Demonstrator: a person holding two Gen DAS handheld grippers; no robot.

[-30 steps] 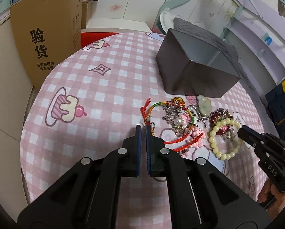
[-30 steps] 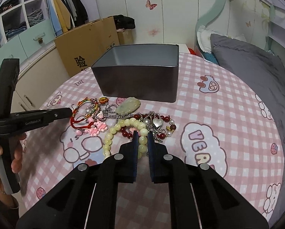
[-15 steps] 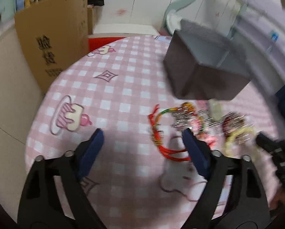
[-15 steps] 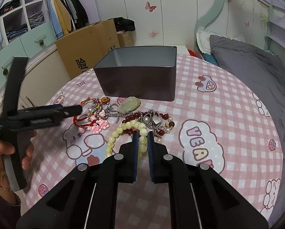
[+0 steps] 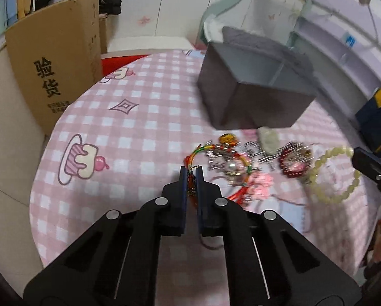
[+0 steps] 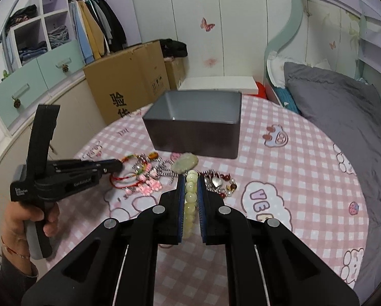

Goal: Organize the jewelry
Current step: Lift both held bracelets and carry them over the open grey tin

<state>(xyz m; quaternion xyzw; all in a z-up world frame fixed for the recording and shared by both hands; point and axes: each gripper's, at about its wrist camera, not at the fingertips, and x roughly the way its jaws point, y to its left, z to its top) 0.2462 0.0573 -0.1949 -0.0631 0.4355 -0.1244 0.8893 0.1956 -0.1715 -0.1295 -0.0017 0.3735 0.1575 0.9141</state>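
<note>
A pile of jewelry lies on the pink checked tablecloth (image 5: 144,132) in front of a grey open box (image 5: 251,94), which also shows in the right wrist view (image 6: 195,130). My left gripper (image 5: 191,176) is shut on the red and multicoloured cord bracelet (image 5: 203,153), also seen in the right wrist view (image 6: 129,176). My right gripper (image 6: 191,181) is shut on the pale green bead bracelet (image 6: 190,196), seen as a ring in the left wrist view (image 5: 335,173). A jade pendant (image 6: 185,163), a dark red bead bracelet with a heart charm (image 6: 219,182) and pink charms (image 6: 149,187) lie between them.
A cardboard box (image 5: 52,74) stands off the table's left side. A grey pillow (image 6: 343,117) and the bed lie to the right. Cabinets and a wardrobe (image 6: 37,58) stand behind on the left.
My left gripper opened wide, then closed on the cord bracelet's end. My right gripper moved forward and closed on the pale green bead bracelet.
</note>
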